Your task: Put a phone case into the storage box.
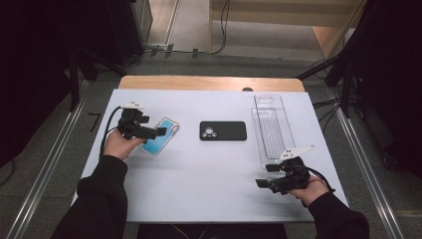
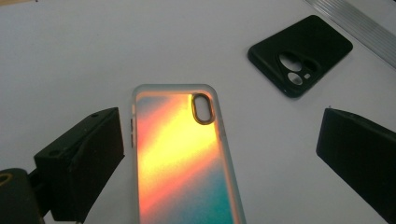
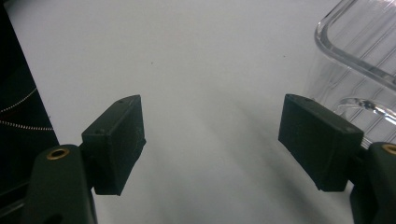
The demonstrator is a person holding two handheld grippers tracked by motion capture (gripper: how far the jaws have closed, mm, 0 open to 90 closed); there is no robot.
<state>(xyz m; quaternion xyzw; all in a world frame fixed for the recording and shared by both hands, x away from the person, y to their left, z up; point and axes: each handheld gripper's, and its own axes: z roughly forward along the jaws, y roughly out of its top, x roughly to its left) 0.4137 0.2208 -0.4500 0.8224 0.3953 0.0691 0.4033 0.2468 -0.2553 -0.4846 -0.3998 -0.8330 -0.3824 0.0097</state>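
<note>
A phone case with an orange-to-teal gradient and a clear rim (image 1: 160,136) (image 2: 182,154) lies flat on the white table (image 1: 209,164) at the left. My left gripper (image 1: 158,132) (image 2: 219,154) hovers over it with its jaws open wide; the case lies between them and neither jaw touches it. A black phone case (image 1: 223,131) (image 2: 300,52) lies camera holes up at the table's middle. My right gripper (image 1: 263,175) (image 3: 211,149) is open over bare table at the front right, with nothing between its jaws.
A long clear plastic tray (image 1: 271,127) (image 3: 359,51) stands at the right of the table, just beyond the right gripper. A wooden edge (image 1: 209,82) runs along the table's far side. Metal rails (image 1: 45,169) flank the table on the floor.
</note>
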